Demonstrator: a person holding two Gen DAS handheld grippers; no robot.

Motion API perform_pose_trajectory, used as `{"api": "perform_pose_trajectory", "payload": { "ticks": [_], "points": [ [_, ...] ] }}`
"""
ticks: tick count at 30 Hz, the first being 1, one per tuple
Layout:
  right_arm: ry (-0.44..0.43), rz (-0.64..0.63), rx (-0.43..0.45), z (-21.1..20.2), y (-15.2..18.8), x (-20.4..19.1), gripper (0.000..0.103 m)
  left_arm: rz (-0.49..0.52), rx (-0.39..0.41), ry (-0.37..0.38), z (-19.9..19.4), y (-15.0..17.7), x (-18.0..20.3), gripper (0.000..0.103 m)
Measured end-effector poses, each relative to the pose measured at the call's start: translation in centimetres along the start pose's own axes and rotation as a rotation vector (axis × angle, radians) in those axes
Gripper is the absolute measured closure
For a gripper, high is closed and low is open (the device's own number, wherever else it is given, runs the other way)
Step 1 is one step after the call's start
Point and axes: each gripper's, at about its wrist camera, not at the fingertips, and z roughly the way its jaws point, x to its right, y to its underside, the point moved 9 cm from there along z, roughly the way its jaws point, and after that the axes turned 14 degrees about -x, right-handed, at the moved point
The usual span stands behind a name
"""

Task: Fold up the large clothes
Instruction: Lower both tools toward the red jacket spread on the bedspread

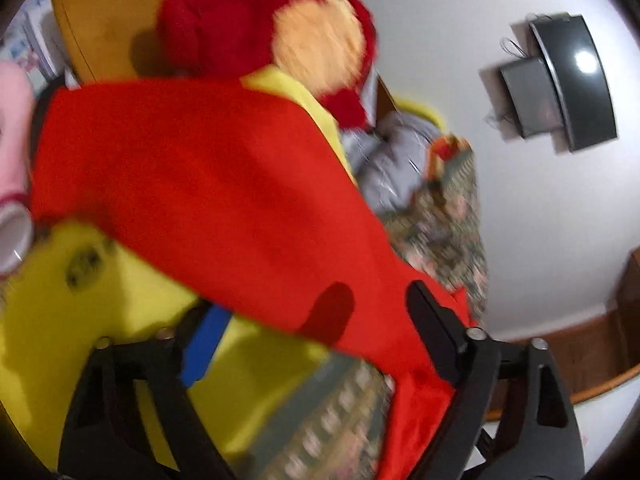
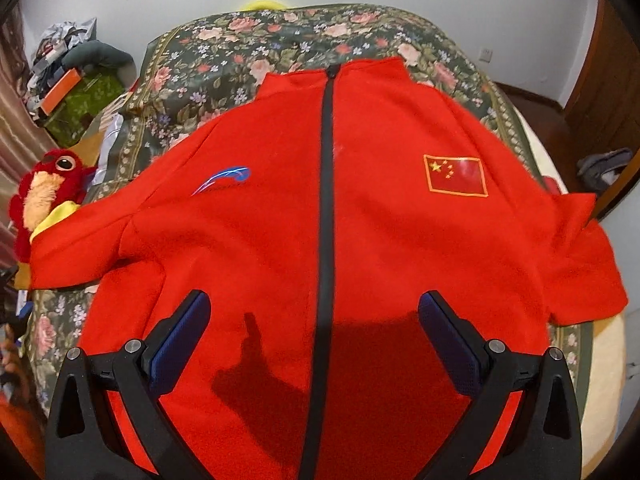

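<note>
Across the flowered bed (image 2: 224,44) the red jacket (image 2: 320,208) lay face up, zipped. Both the left gripper (image 1: 316,340) and right gripper (image 2: 316,340) stood open, empty. Pinching the sleeve's very cuff should fold it inward cleanly.

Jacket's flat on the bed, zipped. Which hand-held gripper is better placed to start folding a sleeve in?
Probably left. The left hand-held gripper is open around the red jacket's sleeve by the plush toy. The right hand-held gripper hangs open over the zipper, away from either sleeve.
</note>
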Motion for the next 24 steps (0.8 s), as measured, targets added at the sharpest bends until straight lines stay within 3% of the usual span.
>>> {"api": "perform_pose_trajectory", "payload": {
  "ticks": [4, 5, 7, 9, 10, 12, 14, 16, 24],
  "points": [
    [-0.01, -0.003, 0.002, -0.4, 0.0, 0.0, 0.0, -0.046, 0.038, -0.107, 0.2, -2.7, -1.9, 0.046],
    [-0.007, -0.007, 0.006, -0.7, 0.0, 0.0, 0.0, -0.059, 0.042, -0.146, 0.2, -3.3, -2.3, 0.058],
    [0.0, -0.014, 0.012, -1.0, -0.1, 0.2, 0.0, -0.079, 0.054, -0.202, 0.0, -4.1, -2.6, 0.068],
    [0.014, -0.025, 0.024, -1.6, -0.2, 0.4, 0.0, -0.056, 0.094, -0.319, -0.8, -4.9, -2.3, 0.094],
    [0.025, -0.03, 0.032, -2.1, -0.3, 0.6, 0.0, -0.026, 0.112, -0.401, -1.1, -5.2, -1.9, 0.098],
    [0.032, -0.035, 0.047, -2.8, -0.4, 0.9, 0.0, 0.055, 0.135, -0.487, -1.8, -5.4, -0.2, 0.1],
    [0.033, -0.037, 0.067, -3.8, -0.6, 1.3, 0.0, 0.146, 0.176, -0.53, -2.7, -5.1, 2.7, 0.1],
    [0.037, -0.04, 0.085, -4.6, -0.8, 1.7, 0.0, 0.233, 0.211, -0.533, -3.6, -4.7, 6.5, 0.1],
    [0.054, -0.077, 0.164, -7.7, -1.8, 2.8, 0.0, 0.515, 0.28, -0.361, -5.3, 0.0, 24.4, 0.1]
  ]
}}
